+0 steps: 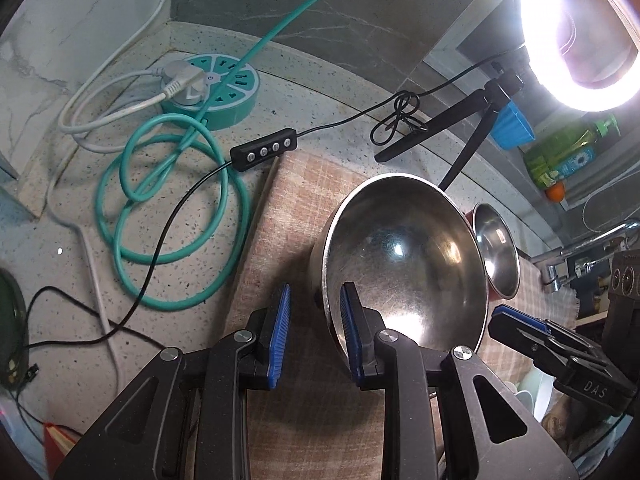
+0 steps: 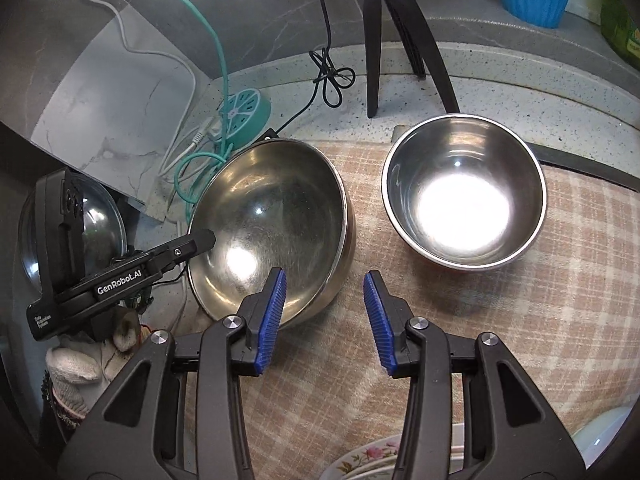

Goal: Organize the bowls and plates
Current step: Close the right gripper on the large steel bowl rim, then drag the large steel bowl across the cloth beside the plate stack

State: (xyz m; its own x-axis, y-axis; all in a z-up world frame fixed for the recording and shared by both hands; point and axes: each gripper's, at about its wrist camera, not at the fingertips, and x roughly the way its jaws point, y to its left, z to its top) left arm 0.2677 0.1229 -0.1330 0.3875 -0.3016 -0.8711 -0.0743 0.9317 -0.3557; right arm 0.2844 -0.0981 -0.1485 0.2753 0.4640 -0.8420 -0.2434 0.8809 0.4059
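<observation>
The large steel bowl [image 1: 404, 256] is seen on the checked cloth [image 1: 288, 208], its rim straddled by the left gripper [image 1: 314, 336], jaws parted, nothing pinched; the right gripper [image 2: 325, 320] is held unclenched and empty over cloth, the small steel bowl [image 2: 464, 192] lying ahead and rightward, well apart; the left is judged nearer.

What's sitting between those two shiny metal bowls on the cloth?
Nothing but bare checked cloth. In the right wrist view a strip of it separates the large bowl from the small bowl; the two bowls do not touch.
</observation>
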